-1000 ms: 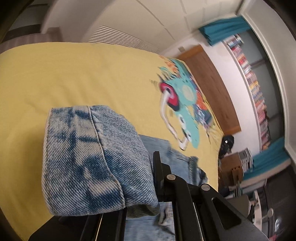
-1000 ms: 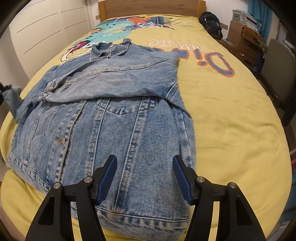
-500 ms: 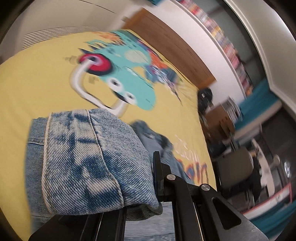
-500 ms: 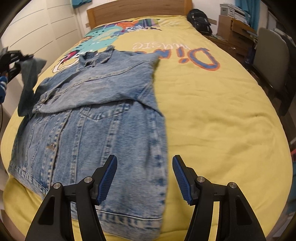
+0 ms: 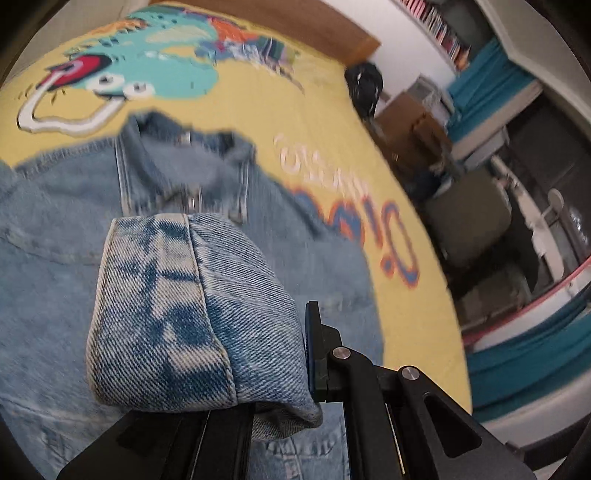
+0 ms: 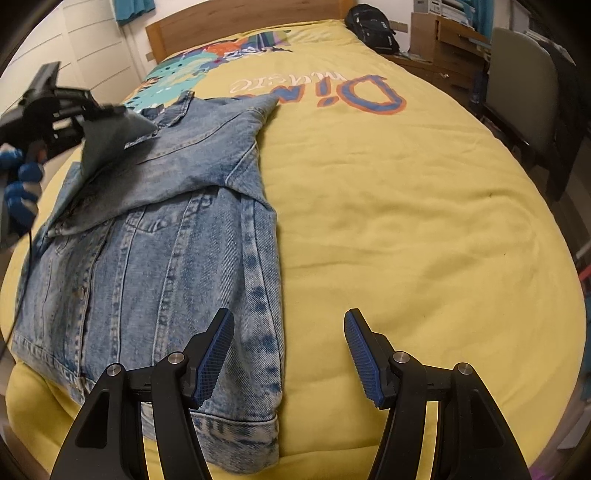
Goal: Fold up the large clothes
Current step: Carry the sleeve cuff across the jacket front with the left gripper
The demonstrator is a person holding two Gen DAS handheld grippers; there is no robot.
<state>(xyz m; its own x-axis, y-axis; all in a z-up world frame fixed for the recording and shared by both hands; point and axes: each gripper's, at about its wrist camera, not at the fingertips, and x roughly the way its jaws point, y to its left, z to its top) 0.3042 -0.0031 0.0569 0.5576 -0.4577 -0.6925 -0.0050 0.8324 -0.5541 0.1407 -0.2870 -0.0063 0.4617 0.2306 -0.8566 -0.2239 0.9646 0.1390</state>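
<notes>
A blue denim jacket (image 6: 155, 236) lies front-up on the yellow bed cover (image 6: 406, 206), one sleeve folded across its chest. My left gripper (image 5: 255, 373) is shut on the sleeve cuff (image 5: 177, 314) and holds it lifted above the jacket's chest, below the collar (image 5: 184, 158). It also shows in the right wrist view (image 6: 107, 109) at the far left, with the sleeve (image 6: 110, 147) hanging from it. My right gripper (image 6: 288, 358) is open and empty above the jacket's right hem edge (image 6: 266, 332).
The bed has a wooden headboard (image 6: 236, 22) and a printed cartoon design (image 5: 147, 70). A black bag (image 6: 373, 26) lies at the far corner. A chair (image 6: 524, 96) and a wooden desk (image 6: 443, 40) stand to the right. White wardrobe doors (image 6: 92, 48) are on the left.
My left gripper has carried the cuff up from the bed's left side and inward over the jacket. My right gripper has shifted right, toward the jacket's right edge.
</notes>
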